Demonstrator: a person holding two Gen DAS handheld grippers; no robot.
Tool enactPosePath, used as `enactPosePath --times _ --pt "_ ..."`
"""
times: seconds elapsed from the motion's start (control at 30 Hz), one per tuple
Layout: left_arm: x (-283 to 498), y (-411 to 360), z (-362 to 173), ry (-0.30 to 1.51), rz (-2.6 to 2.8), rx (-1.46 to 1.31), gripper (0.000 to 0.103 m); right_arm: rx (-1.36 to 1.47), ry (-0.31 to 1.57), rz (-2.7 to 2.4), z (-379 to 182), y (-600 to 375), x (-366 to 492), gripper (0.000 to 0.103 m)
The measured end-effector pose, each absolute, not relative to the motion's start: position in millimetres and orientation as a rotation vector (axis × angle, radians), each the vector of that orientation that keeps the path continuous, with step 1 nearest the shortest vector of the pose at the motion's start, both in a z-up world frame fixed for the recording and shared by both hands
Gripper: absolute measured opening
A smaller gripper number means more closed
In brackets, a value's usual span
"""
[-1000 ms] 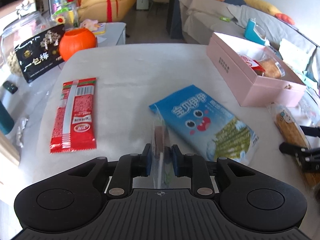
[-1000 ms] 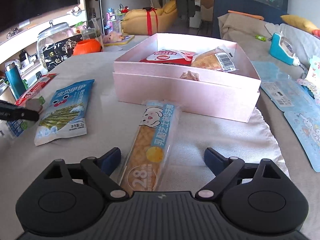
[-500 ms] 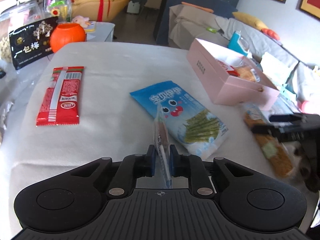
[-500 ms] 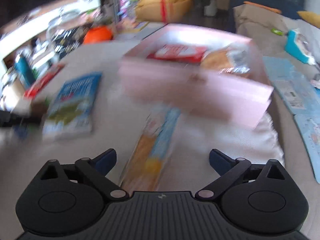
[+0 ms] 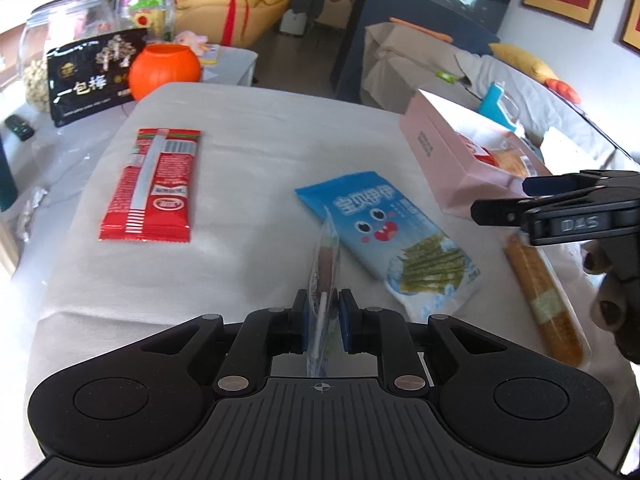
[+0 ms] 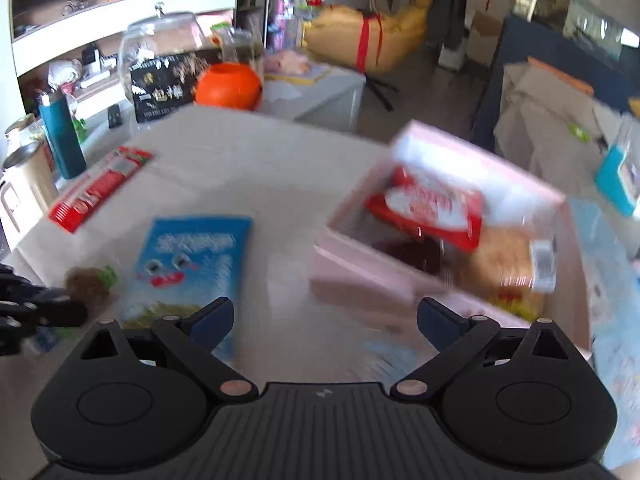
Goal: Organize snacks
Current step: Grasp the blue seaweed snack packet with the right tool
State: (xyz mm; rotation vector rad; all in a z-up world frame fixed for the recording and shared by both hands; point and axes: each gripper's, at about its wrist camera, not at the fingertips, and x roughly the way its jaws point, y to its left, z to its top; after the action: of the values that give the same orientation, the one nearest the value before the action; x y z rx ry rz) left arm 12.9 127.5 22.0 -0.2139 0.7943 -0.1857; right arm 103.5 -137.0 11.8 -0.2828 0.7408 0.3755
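Clear-wrapped small snack [image 5: 325,264] stands on edge clamped in the left gripper [image 5: 323,322] near the blue seaweed packet [image 5: 390,250], while the right gripper [image 6: 325,320] hangs wide and empty before the pink box [image 6: 400,280].

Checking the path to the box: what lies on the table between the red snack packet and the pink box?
The blue seaweed snack bag lies flat between the red packet and the pink box, clearest in the left wrist view.

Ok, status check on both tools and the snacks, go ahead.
Left tool shut on small clear-wrapped snack, held on edge. Right tool open, empty, near pink box. Blue seaweed pack, red pack lie on the table.
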Motion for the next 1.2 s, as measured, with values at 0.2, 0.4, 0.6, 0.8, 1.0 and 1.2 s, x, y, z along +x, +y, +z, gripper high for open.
enactPosePath --times 0.2,0.4,0.6,0.8,1.0,1.2 --pt "12 130 24 0.79 -0.158 -0.202 0.019 -0.163 0.829 0.483 12 -106 113 0.098" --pt "11 129 20 0.801 -0.161 -0.197 0.02 -0.205 0.896 0.485 -20 -66 131 0.097" --pt "11 130 19 0.798 -0.166 -0.213 0.02 -0.19 0.927 0.559 -19 -75 110 0.07" --pt "10 115 19 0.817 -0.288 -0.241 0.018 -0.109 0.96 0.53 -8 -130 85 0.046" --pt "12 100 20 0.812 -0.261 -0.175 0.019 -0.099 0.938 0.485 -7 -159 72 0.059" --pt "8 115 25 0.79 -0.167 -0.153 0.019 -0.005 0.92 0.478 -5 -144 88 0.08"
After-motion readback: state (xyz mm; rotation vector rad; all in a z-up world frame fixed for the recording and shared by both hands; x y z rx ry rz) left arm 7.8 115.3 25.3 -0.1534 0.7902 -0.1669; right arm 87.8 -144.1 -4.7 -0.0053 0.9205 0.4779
